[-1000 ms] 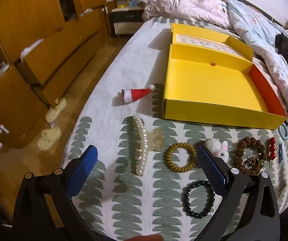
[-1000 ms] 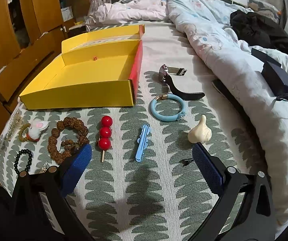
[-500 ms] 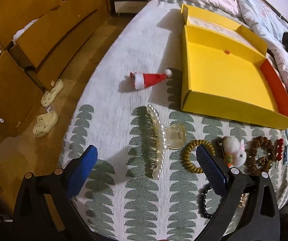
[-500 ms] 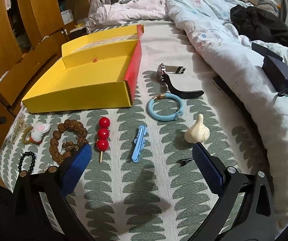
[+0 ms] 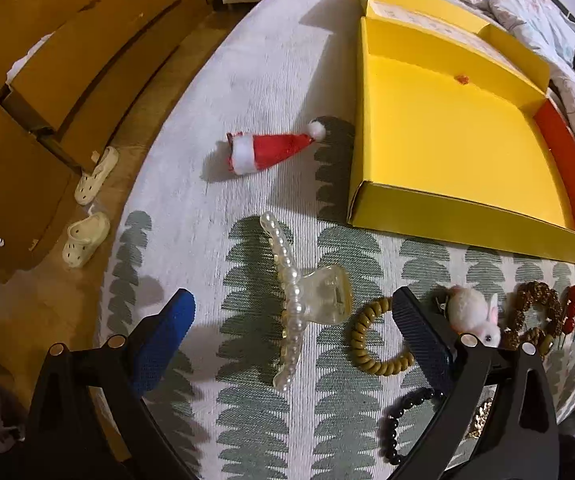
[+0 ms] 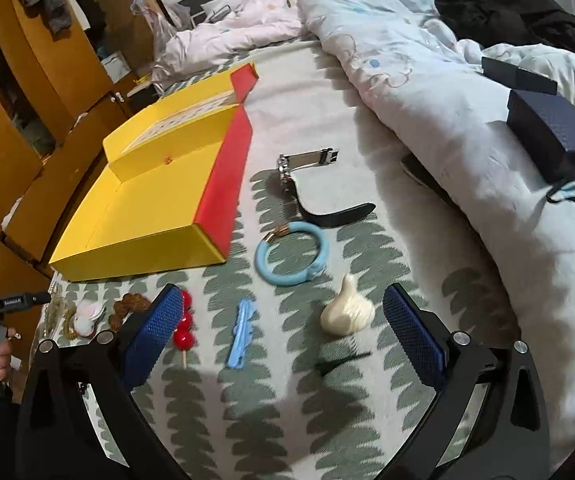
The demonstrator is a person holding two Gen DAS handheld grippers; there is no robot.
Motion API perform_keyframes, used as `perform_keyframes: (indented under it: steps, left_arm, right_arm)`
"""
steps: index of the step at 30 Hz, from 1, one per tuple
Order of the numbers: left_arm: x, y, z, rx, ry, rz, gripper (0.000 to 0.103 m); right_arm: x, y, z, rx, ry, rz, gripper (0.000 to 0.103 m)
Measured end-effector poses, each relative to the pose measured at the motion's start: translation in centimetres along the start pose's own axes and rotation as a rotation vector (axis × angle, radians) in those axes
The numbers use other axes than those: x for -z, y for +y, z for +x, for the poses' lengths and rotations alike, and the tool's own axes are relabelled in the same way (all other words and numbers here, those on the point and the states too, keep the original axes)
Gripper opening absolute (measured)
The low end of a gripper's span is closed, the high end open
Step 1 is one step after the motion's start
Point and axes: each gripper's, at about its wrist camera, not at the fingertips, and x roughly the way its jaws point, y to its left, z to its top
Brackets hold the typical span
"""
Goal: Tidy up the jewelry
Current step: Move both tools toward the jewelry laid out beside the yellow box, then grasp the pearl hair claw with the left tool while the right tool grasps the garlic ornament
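An open yellow box point(image 5: 439, 136) with a red side flap lies on the bed; it also shows in the right wrist view point(image 6: 147, 216). My left gripper point(image 5: 293, 336) is open, its jaws either side of a pearl hair claw point(image 5: 299, 300). Beside it lie a tan bead bracelet point(image 5: 371, 354), a white bunny clip point(image 5: 473, 316), a brown bead bracelet point(image 5: 535, 316) and a black bead bracelet point(image 5: 401, 424). My right gripper point(image 6: 279, 340) is open above a blue clip point(image 6: 241, 332), near a garlic-shaped clip point(image 6: 345, 310), red bead stick point(image 6: 185, 326), blue bangle point(image 6: 293, 250) and watch point(image 6: 307, 184).
A small Santa hat point(image 5: 267, 148) lies left of the box. The bed edge point(image 5: 127, 216) drops to a floor with slippers point(image 5: 87, 236) and wooden drawers. A rumpled quilt point(image 6: 467, 128) with a dark blue box point(image 6: 547, 128) lies on the right.
My left gripper has moved left and closer over the pearl hair claw. My right gripper has dropped and tilted toward the blue clip and garlic-shaped clip.
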Motion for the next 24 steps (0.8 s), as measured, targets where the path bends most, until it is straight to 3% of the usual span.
perform_keyframes:
  steps: [4,14,24]
  left_arm:
    - [-0.1,0.2,0.5,0.012,0.017,-0.007,0.097]
    - [-0.5,0.2,1.7,0.051,0.055,-0.023,0.097]
    - [-0.8,0.9,2.9,0.052,0.077,-0.051,0.097]
  right_arm:
    - [0.2,-1.2,1.4,0.090,0.053,0.020,0.094]
    - [0.6,-2.0,3.9,0.160,0.130,0.030,0.073]
    - [0.9,-1.9,5.0,0.189,0.150,0.013,0.067]
